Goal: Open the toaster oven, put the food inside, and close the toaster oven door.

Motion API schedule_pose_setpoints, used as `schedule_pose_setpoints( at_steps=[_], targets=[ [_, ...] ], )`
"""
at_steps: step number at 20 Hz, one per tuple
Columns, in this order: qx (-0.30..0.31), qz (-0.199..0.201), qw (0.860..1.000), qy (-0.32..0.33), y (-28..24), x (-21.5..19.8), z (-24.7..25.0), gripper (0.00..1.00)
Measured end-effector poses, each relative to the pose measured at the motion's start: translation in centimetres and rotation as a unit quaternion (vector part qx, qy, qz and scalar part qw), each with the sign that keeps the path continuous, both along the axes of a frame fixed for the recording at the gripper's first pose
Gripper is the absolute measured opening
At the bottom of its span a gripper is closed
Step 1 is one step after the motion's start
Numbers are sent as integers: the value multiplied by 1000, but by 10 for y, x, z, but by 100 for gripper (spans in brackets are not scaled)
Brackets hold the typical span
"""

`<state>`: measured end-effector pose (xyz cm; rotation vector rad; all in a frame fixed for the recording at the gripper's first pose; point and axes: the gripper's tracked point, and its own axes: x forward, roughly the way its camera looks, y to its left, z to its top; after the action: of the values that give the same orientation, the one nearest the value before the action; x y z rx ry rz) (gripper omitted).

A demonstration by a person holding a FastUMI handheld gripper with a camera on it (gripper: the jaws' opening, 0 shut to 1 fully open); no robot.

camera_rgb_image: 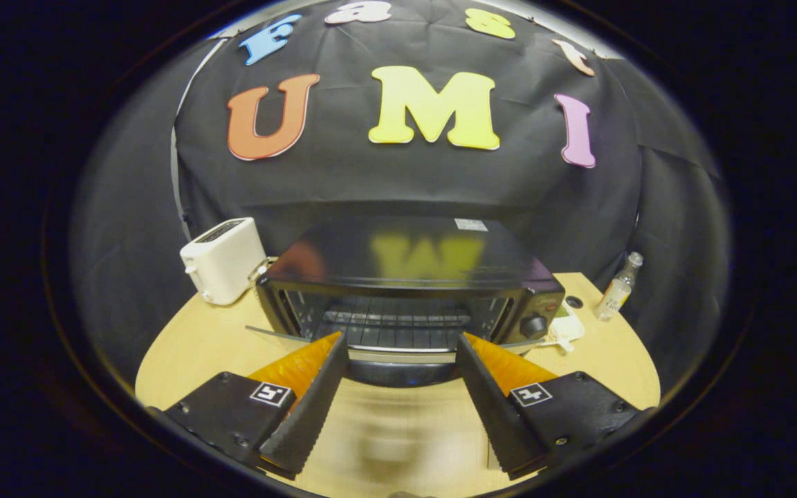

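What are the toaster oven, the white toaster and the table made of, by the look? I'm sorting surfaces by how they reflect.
Toaster oven: probably glossy black painted metal, since its top mirrors the wall; wire rack inside. White toaster: looks like smooth plastic with a soft sheen. Table: pale wood or laminate, matte. The gripper is open before the oven.

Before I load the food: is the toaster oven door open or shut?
Open. The toaster oven shows its bare wire rack, and the door is folded down ahead of the open, empty gripper.

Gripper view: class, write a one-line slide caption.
Open gripper faces the open oven on a table, toaster and bottle at its sides.
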<state>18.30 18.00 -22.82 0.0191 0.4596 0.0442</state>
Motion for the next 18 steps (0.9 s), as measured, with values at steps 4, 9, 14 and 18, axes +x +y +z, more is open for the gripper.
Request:
schedule_pose_setpoints(
  at_steps=[4, 9, 14, 18],
  targets=[
    [-6, 6, 1000, 11, 0, -26, -24, 100],
    [-10, 3, 1000, 19, -1, -42, -42, 100],
    [-12, 8, 999, 50, 0, -62, -70, 100],
    [-16, 12, 997, 81, 0, -73, -96, 100]
  ],
)
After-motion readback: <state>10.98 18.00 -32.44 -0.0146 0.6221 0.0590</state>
